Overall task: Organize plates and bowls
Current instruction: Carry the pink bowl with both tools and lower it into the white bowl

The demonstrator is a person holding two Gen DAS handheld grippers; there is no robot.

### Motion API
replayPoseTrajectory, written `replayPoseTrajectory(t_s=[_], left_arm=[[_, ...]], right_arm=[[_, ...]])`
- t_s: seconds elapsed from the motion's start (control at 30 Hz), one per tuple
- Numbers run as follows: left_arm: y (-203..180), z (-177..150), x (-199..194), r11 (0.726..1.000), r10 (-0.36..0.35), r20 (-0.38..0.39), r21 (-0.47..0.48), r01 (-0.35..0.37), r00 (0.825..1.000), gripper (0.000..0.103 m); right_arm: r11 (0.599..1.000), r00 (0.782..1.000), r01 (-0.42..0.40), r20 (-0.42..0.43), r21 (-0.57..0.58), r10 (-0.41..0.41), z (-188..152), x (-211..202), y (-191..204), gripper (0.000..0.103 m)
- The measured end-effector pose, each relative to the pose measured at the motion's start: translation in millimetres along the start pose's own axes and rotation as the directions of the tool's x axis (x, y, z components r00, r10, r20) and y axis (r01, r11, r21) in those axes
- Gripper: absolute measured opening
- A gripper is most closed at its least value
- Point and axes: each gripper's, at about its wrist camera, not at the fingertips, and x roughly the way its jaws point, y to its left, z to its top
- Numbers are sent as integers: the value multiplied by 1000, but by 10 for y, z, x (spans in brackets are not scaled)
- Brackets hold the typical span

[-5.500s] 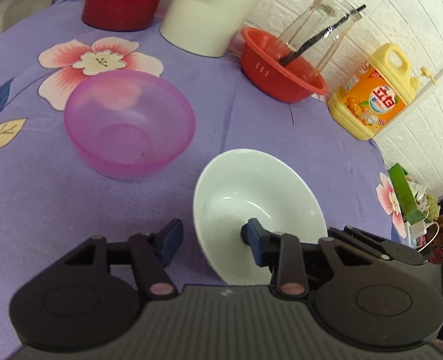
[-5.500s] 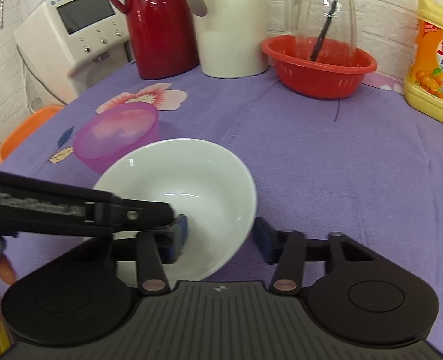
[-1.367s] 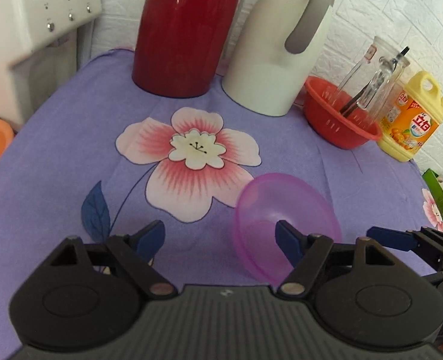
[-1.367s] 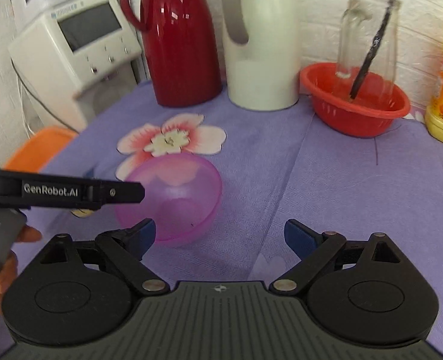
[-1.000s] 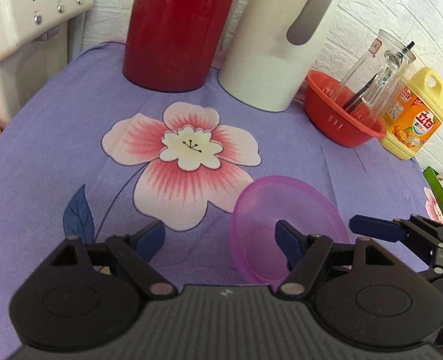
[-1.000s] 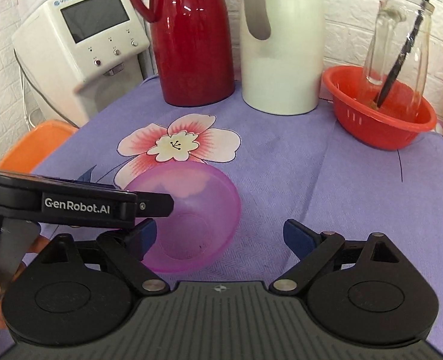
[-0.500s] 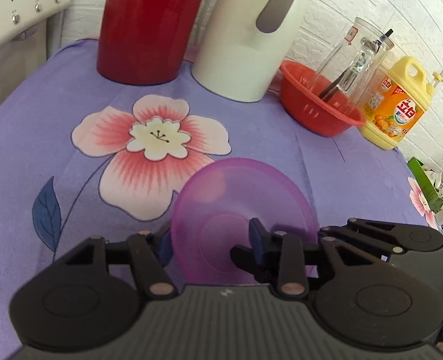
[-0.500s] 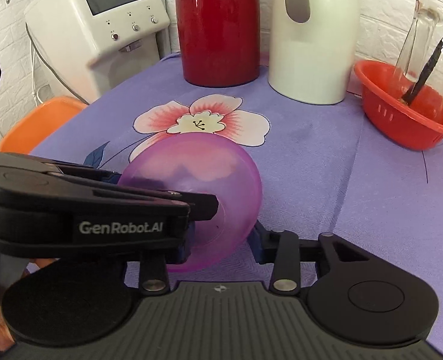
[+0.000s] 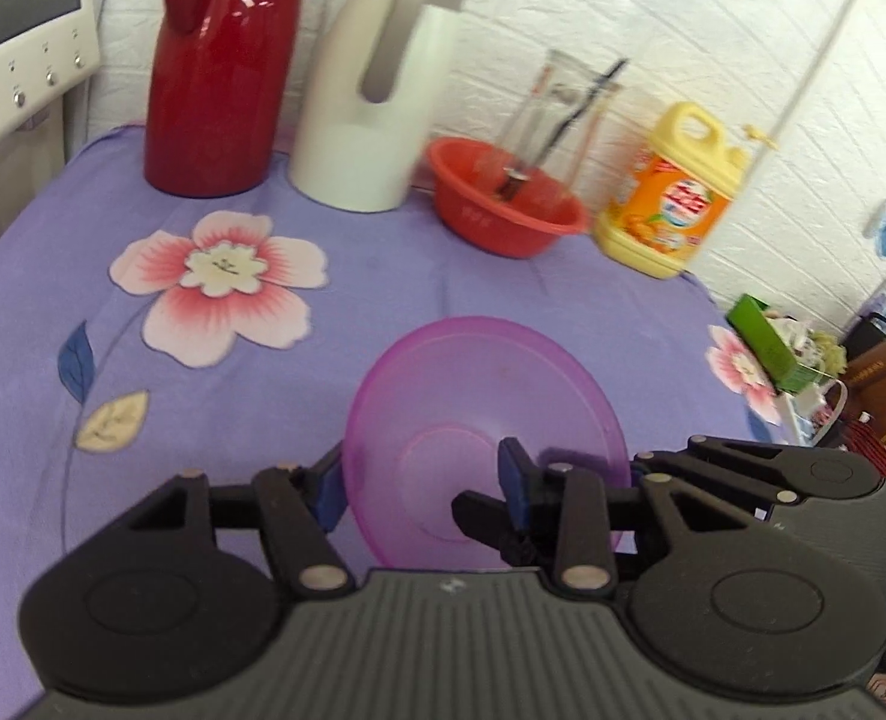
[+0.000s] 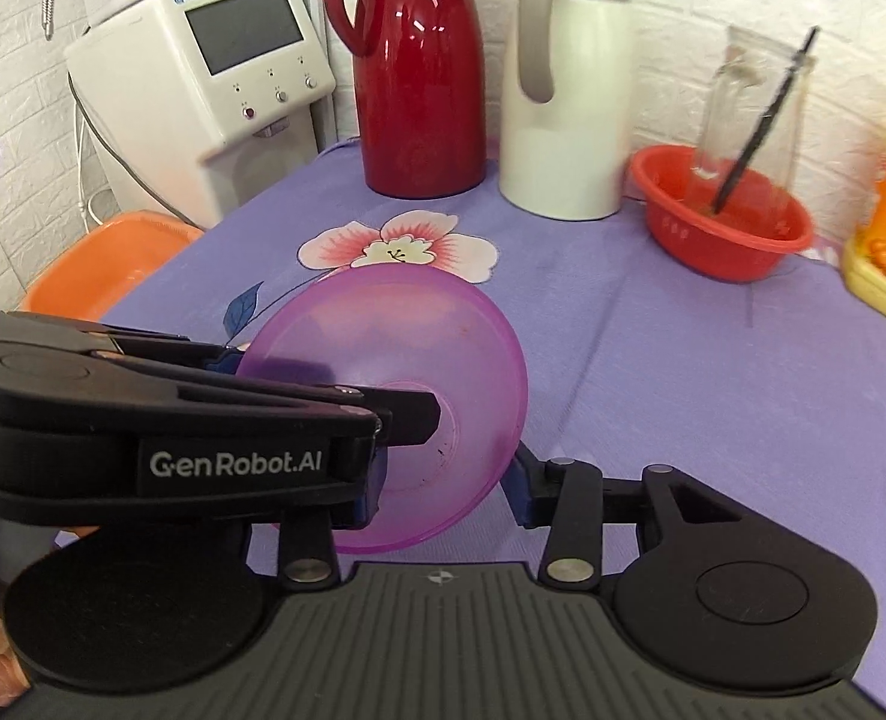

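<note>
Now both grippers, left (image 9: 422,483) and right (image 10: 445,483), pinch the tilted purple bowl (image 9: 484,420) at lower centre, right jaws easing open; next, stacking it.

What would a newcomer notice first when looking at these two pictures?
Most striking is the pink translucent bowl, tilted on its side in the foreground, with the left gripper and the right gripper both clamped on its rim from opposite sides. Behind it, at the back of the purple flowered tablecloth, stand a tall red thermos and a white thermos side by side.
</note>
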Motion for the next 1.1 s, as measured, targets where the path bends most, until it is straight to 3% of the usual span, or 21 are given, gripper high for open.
replayPoseTrajectory(t_s=[0.17, 0.5, 0.7, 0.8, 0.83, 0.87, 1.0, 1.1], left_arm=[[-512, -397, -243, 997, -60, -5, 39, 60, 998, 36], [-1445, -1310, -487, 974, -176, -91, 128, 187, 980, 38], [-1576, -1654, -439, 968, -173, -142, 159, 195, 975, 42], [-1564, -1683, -416, 967, -178, -144, 160, 201, 973, 50], [-1562, -1681, -428, 965, -186, -142, 161, 208, 972, 57], [-1559, -1678, -448, 962, -198, -139, 163, 220, 970, 66], [-1595, -1684, -560, 957, -181, -94, 213, 197, 979, 73], [-1591, -1699, -697, 954, -169, -41, 243, 173, 985, 75]], right_arm=[[997, 998, 56, 15, 56, -57, -435, -570, -100, 78], [972, 986, 157, 19, 174, -163, -1429, -1419, -324, 81], [961, 989, 135, 23, 242, -144, -1848, -1508, -366, 81], [959, 988, 125, 55, 255, -143, -1966, -1544, -365, 81], [958, 987, 121, 75, 259, -145, -2006, -1571, -361, 82], [958, 985, 118, 92, 263, -146, -2033, -1594, -360, 84], [951, 969, 137, 161, 276, -186, -2138, -1717, -352, 103], [945, 948, 181, 206, 274, -241, -2210, -1806, -317, 103]])
